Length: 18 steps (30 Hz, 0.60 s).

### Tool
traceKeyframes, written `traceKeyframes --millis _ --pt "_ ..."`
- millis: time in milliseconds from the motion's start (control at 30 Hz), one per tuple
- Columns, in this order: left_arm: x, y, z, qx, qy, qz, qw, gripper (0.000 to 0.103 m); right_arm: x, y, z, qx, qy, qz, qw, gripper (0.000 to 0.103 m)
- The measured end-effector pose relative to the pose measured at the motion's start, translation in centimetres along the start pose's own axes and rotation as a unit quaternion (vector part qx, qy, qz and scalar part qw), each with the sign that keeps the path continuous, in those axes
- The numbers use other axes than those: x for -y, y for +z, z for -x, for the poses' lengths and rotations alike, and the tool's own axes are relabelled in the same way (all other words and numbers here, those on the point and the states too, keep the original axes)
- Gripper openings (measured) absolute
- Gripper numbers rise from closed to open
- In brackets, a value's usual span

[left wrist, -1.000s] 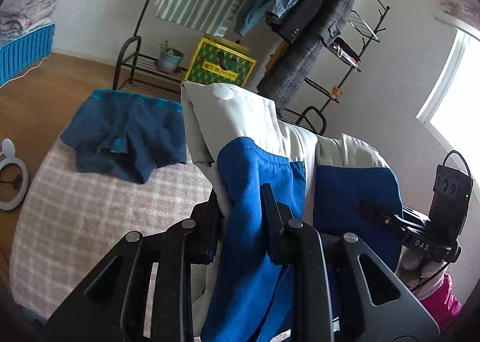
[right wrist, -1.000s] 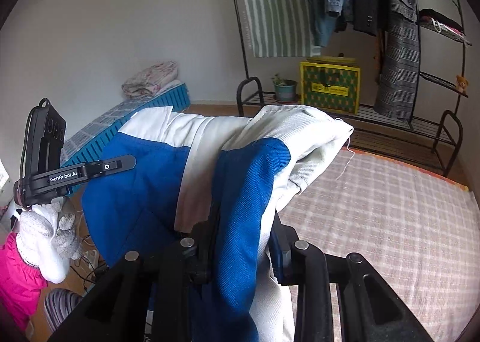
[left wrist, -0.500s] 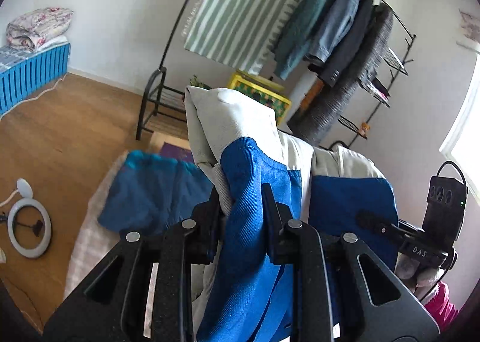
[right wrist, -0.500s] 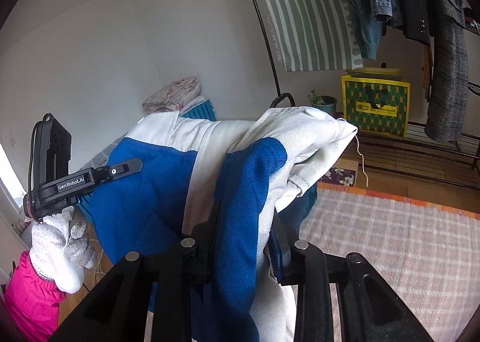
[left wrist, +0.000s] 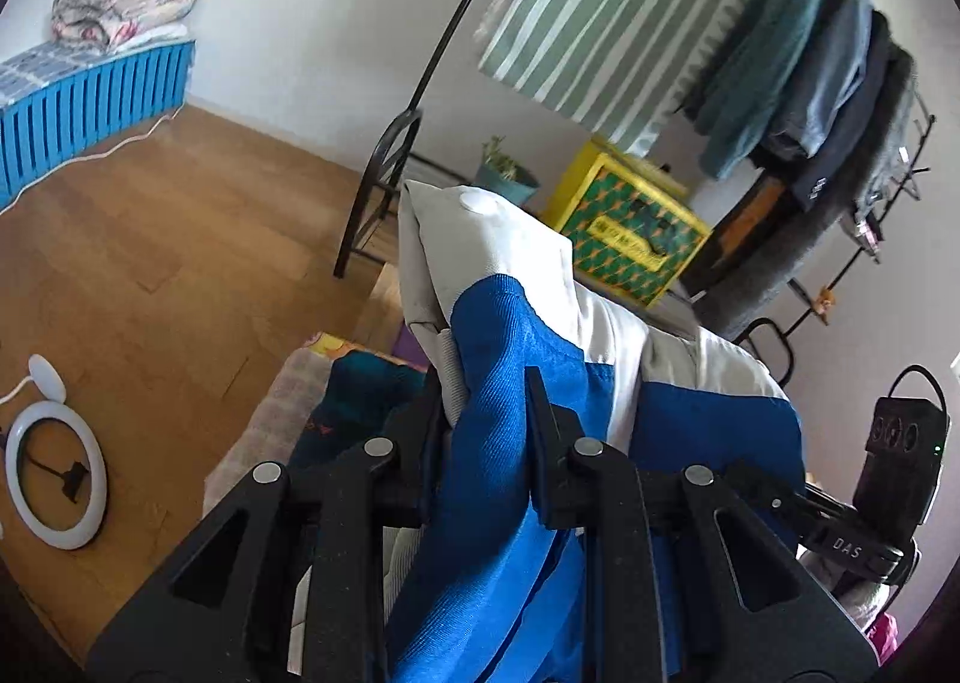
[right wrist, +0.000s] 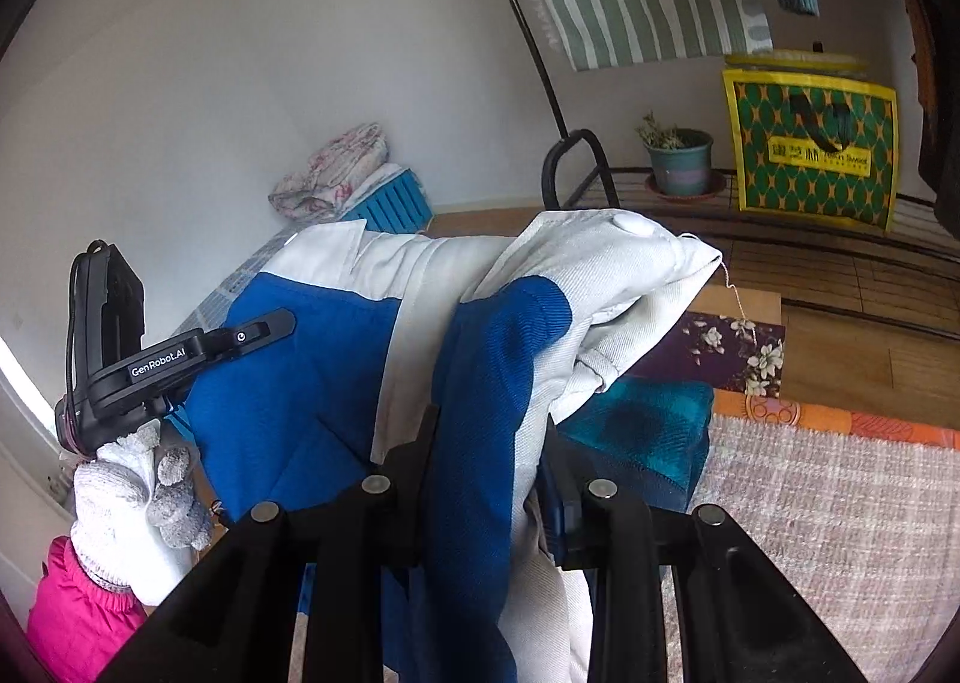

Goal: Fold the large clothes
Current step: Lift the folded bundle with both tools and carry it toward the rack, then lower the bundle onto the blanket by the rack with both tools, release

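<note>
A blue and white garment [left wrist: 498, 359] with a white snap button hangs between my two grippers. My left gripper [left wrist: 486, 419] is shut on a bunched blue and white fold of it. In the right wrist view my right gripper [right wrist: 489, 443] is shut on another fold of the garment [right wrist: 336, 383]. The cloth drapes over both sets of fingers and hides their tips. A white-gloved hand [right wrist: 132, 497] with a pink sleeve holds the left gripper at the left edge. Below the held cloth, a dark blue folded garment [right wrist: 648, 431] lies on a pale checked rug [right wrist: 828, 491].
A black clothes rack [left wrist: 384, 167] holds a striped towel [left wrist: 600, 23] and several hanging jackets [left wrist: 828, 71]. On its low shelf stand a potted plant [right wrist: 678, 161] and a yellow-green bag [right wrist: 810, 143]. A blue slatted bench [left wrist: 90, 107] bears folded bedding. A ring light [left wrist: 54, 479] lies on the wooden floor.
Both grippers have carried the garment across and down toward the rack end of the rug. The dark blue garment, earlier well ahead on the rug, now lies right under the held cloth.
</note>
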<state>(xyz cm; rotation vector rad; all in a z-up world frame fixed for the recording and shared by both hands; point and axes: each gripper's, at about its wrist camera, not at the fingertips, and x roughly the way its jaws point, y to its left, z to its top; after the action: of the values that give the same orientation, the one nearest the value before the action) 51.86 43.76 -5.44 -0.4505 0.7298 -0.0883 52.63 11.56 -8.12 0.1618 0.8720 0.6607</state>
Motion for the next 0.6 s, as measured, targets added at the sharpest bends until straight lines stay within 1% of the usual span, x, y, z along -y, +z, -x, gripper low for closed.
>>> traceKeyframes --millis 100,133,167,200,233,267,300,333,367,400,433,533,600 --pt "-2.1 -1.1 -4.5 -0.026 0.045 -0.004 0.9986 0.023 3.7 -0.8 -2.1 -0.013 -0.02 -0.031 0.999 0.028" --pt "-3.1 -1.3 -5.8 -0.031 0.064 0.0 0.9975 0.024 5.2 -0.9 -2.6 -0.018 -0.025 -0.042 0.999 0.028" --pt "-4.1 -1.6 -7.0 -0.04 0.075 0.011 0.9963 0.03 6.4 -1.1 -3.2 -0.026 -0.016 -0.056 0.998 0.029" --pt "-5.2 -2.0 -8.0 -0.051 0.069 0.03 0.9959 0.032 7.2 -1.2 -3.8 -0.034 -0.013 -0.064 0.997 0.03" --pt "-5.9 -2.4 -8.7 -0.055 0.065 0.046 0.9954 0.035 7.3 -1.4 -4.3 -0.039 -0.023 -0.057 0.997 0.031" --pt "-5.9 -2.6 -9.2 -0.054 0.072 0.042 0.9951 0.036 7.0 -1.5 -4.6 -0.038 -0.036 -0.04 0.998 0.033" --pt "-5.6 -2.7 -9.5 -0.052 0.085 0.027 0.9947 0.037 6.7 -1.4 -4.7 -0.033 -0.045 -0.032 0.998 0.035" --pt "-5.4 -2.7 -9.7 -0.05 0.097 0.014 0.994 0.039 6.7 -1.3 -4.7 -0.033 -0.048 -0.037 0.998 0.041" --pt "-5.4 -2.6 -9.7 -0.048 0.107 0.013 0.993 0.045 6.9 -1.2 -4.6 -0.036 -0.043 -0.048 0.997 0.042" --pt "-5.5 -2.5 -9.6 -0.05 0.11 0.021 0.9925 0.047 7.0 -1.0 -4.3 -0.037 -0.04 -0.055 0.997 0.044" --pt "-5.7 -2.3 -9.3 -0.05 0.114 0.029 0.9918 0.052 7.0 -0.8 -3.9 -0.037 -0.041 -0.056 0.997 0.045" --pt "-6.0 -2.2 -7.5 -0.035 0.127 0.047 0.9902 0.053 6.0 -0.7 -1.3 -0.013 -0.048 -0.037 0.998 0.052" --pt "-5.8 -2.4 -6.1 -0.028 0.123 0.044 0.991 0.053 5.3 -0.8 0.7 -0.001 -0.049 -0.033 0.998 0.056"
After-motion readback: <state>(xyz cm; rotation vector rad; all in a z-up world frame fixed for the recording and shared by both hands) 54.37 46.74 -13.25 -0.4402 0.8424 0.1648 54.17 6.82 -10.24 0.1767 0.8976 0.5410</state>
